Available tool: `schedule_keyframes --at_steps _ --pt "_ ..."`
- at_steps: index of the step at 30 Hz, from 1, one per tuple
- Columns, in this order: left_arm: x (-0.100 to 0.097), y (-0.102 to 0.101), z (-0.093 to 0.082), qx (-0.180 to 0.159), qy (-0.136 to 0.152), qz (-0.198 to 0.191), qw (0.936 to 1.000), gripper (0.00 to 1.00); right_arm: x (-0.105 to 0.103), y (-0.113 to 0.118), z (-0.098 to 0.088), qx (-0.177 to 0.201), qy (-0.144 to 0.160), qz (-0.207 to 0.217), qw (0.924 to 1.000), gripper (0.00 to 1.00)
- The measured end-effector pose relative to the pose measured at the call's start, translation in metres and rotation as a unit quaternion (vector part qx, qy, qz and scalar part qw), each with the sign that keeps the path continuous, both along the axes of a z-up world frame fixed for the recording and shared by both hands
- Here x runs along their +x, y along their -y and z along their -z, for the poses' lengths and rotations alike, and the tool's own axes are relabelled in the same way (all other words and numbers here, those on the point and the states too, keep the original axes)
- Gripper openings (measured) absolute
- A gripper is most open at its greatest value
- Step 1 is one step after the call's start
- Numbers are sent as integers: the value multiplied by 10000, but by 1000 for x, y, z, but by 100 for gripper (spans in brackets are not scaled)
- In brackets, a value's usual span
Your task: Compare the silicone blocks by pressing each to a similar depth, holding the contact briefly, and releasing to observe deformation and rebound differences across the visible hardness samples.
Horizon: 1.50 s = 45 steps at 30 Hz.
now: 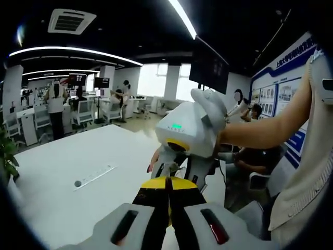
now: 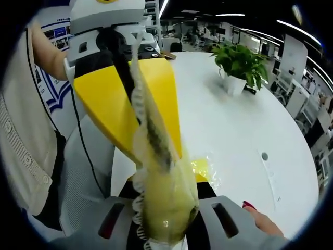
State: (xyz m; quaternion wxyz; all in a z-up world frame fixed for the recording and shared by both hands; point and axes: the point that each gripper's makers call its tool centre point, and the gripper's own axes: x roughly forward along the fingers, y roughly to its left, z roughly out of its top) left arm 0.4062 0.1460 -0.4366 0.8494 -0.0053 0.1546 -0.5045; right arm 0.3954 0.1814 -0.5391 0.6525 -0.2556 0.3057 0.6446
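Both tongs closed: right tongs (image 2: 166, 229) and left tongs (image 1: 169, 195) pinch a translucent yellowish crinkle-edged soft pouch (image 2: 161, 177) above the white round bench (image 2: 234, 125); looks light, floppy, slippery—grip the crimped edge.

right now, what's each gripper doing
left gripper: shut on the silicone piece
right gripper: shut on the same silicone piece

Brightly lit from ceiling light strips (image 1: 183, 18) at twelve o'clock and windows (image 1: 156, 79) beyond, glaring off the white table (image 1: 62, 172), strongly bowed by fisheye toward every edge, blurred on the close translucent piece (image 2: 161, 182) at six o'clock.
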Motion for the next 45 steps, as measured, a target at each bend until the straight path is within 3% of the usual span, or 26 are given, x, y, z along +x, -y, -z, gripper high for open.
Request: schedule_keyframes --at_steps 26,41,45 --pt "-1 4 -2 61 75 -3 10000 0 6 3 -2 26 101 35 9999 14" --pt "0 7 -7 53 149 -18 9999 0 7 2 -9 204 -114 194 9995 16" --pt "2 5 -8 44 168 -32 9998 0 6 0 -10 231 -52 169 9996 17"
